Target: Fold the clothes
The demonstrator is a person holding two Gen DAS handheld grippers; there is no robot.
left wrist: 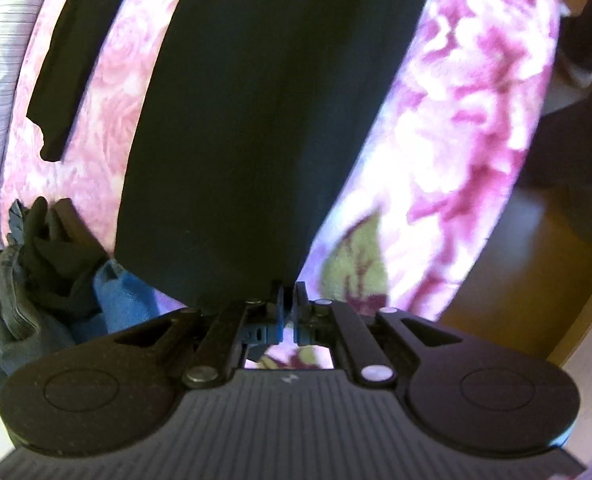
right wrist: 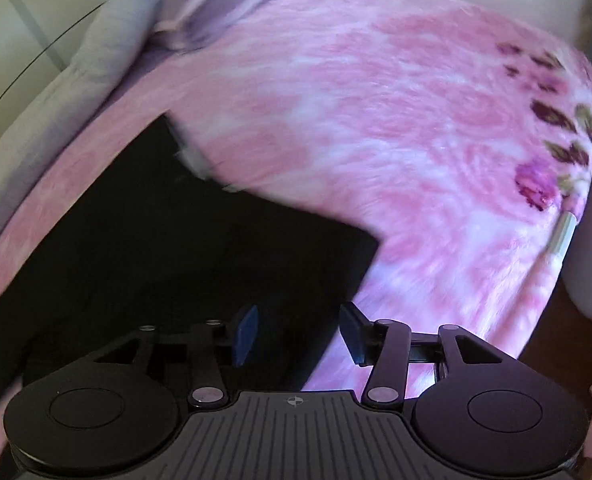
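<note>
Pink floral blanket (left wrist: 447, 128) carries the black garment (left wrist: 232, 128), laid flat. Left gripper (left wrist: 290, 300) is clamped on its near hem; right gripper (right wrist: 299, 330) stands apart above its corner. Step: fold; next, grip that corner

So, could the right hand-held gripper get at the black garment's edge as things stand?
Probably yes: the right hand-held gripper is open just above the black garment edge, with nothing between them on the pink blanket.
</note>
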